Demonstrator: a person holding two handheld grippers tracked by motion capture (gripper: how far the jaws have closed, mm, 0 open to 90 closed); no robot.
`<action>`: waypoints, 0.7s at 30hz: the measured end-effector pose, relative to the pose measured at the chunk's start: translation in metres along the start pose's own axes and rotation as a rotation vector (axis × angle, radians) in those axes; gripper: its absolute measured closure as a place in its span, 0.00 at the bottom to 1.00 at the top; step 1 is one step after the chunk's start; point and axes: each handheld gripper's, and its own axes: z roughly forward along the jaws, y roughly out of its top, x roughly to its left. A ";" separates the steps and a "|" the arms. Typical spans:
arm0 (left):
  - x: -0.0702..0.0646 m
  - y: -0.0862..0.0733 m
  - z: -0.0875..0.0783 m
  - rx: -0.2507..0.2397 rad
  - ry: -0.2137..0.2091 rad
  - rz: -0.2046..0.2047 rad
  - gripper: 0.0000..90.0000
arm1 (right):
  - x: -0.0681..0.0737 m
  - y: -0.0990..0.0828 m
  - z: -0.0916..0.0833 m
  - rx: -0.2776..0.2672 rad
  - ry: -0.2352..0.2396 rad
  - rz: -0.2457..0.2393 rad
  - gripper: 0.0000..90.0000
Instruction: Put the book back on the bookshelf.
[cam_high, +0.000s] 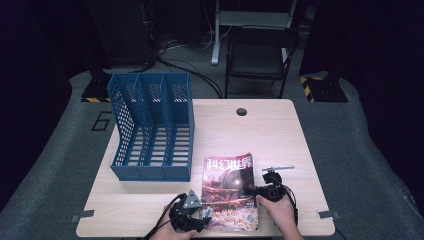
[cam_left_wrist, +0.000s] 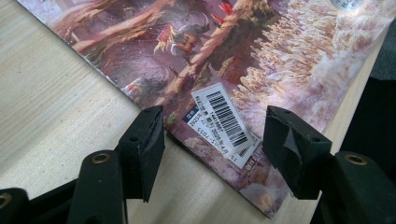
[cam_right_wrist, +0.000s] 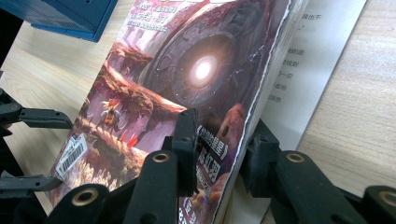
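A pale wooden table (cam_high: 280, 135) in a dark room; the magazine (cam_high: 229, 192) lies at lower centre, not yet in the blue file rack (cam_high: 150, 127) at upper left; right gripper (cam_right_wrist: 217, 154) pinches its lifted edge, left gripper (cam_left_wrist: 212, 135) gapes over its corner
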 end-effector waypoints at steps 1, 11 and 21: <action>0.000 0.000 0.000 -0.001 0.004 0.000 0.43 | 0.000 0.000 0.000 -0.004 -0.001 -0.003 0.80; 0.000 0.000 0.000 -0.005 0.002 -0.001 0.43 | 0.001 0.001 -0.004 -0.011 0.004 -0.016 0.88; 0.001 0.000 0.000 -0.008 -0.004 -0.002 0.43 | 0.001 0.001 -0.009 -0.027 0.056 0.022 0.94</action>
